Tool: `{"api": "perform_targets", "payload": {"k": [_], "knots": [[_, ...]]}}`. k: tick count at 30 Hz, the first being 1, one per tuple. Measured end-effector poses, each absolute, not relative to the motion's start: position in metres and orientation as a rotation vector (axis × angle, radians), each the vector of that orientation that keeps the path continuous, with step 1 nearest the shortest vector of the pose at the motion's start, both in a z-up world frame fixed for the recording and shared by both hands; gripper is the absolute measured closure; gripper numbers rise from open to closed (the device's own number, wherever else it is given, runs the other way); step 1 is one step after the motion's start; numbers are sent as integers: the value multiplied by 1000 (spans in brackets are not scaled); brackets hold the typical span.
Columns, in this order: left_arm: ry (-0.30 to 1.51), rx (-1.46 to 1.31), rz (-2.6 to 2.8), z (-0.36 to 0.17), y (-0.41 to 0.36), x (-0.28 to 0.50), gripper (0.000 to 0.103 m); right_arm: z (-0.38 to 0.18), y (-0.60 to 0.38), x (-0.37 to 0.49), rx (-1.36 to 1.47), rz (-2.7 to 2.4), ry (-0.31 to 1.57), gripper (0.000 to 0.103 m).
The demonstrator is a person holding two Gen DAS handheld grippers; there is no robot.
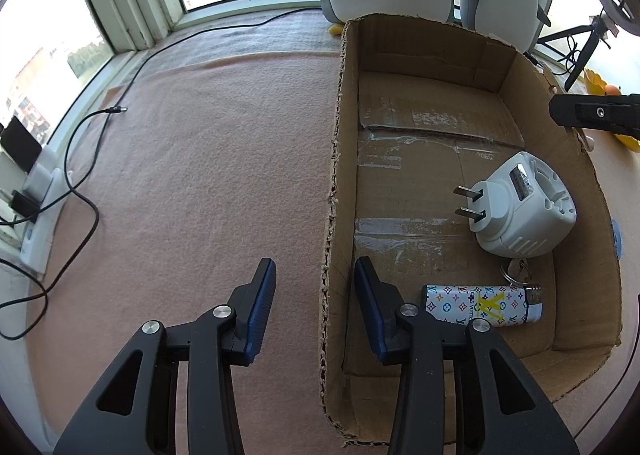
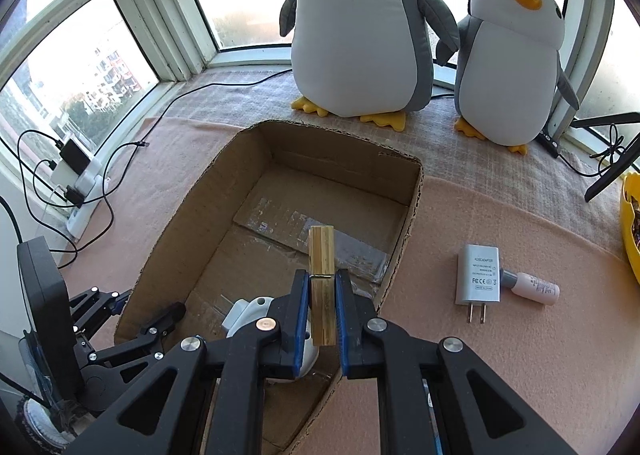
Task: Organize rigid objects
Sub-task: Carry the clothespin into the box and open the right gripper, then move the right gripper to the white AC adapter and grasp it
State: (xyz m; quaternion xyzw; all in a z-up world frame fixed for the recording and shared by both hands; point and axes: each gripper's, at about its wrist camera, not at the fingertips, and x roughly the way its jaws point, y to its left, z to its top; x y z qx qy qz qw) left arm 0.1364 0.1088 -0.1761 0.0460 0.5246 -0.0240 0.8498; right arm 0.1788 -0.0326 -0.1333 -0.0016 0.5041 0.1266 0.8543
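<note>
Below, white plug [image 2: 256, 311] half hidden behind right gripper [image 2: 322, 295], clamping wooden clothespin [image 2: 322, 275]

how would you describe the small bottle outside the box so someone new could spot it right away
Start at the open cardboard box on the pink cloth, then look to the cloth on its right in the right wrist view. Two things lie there touching: a flat white USB charger and a little pink bottle on its side. The bottle is the round pink one with a grey cap.

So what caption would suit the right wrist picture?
Right tool carries a wooden clothespin over the cardboard box, two plush penguins watching.
</note>
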Motion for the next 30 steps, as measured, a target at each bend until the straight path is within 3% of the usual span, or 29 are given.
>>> {"api": "perform_targets", "payload": {"k": [7,12,30], "knots": [[1105,96,-51,-176,109,136,63,-139,-33,185,-4,257,1069,91],[1104,98,-52,-177,108,136,63,-137,-33,183,-5,259,1057,68],[1104,98,-51,-177,107,136,63,-116,-91,167,108,237,1047,67]]}}
